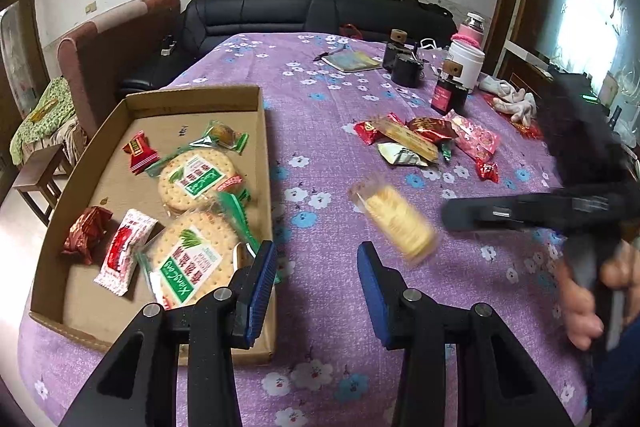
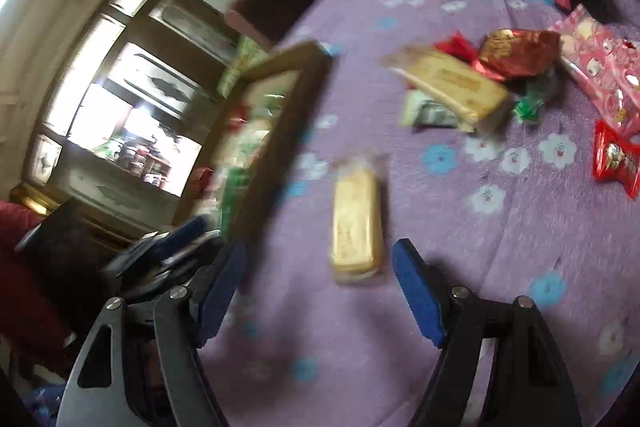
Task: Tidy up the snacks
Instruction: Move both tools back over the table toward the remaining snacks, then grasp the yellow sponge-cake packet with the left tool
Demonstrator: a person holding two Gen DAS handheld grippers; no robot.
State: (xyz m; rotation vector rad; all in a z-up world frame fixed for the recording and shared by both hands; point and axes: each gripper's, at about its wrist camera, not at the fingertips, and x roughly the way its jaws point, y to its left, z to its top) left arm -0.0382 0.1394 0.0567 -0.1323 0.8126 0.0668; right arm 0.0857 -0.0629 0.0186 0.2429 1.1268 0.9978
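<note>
A shallow cardboard box (image 1: pixel 256 99) on the purple flowered cloth holds round cracker packs (image 1: pixel 196 179), a white-red packet (image 1: pixel 124 255) and red candies. My left gripper (image 1: pixel 316 267) hovers open by the box's near right corner, nothing between its fingers. A yellow biscuit pack (image 1: pixel 394 223) shows blurred just right of it. In the right wrist view the biscuit pack (image 2: pixel 356 227) sits ahead of my right gripper (image 2: pixel 318 259), whose jaws stand far wider than the pack and do not touch it. I cannot tell if the pack rests on the cloth. My right gripper (image 1: pixel 460 217) comes in from the right.
A heap of loose snacks (image 1: pixel 420 143), also in the right wrist view (image 2: pixel 460 87), lies past the pack, with a red candy (image 2: pixel 616 163) beside it. Dark tins (image 1: pixel 406 69), a white jar (image 1: pixel 466 63), a notebook (image 1: pixel 352 61) and gloves (image 1: pixel 514 103) stand farther back. A black sofa (image 1: pixel 300 15) lies behind the table.
</note>
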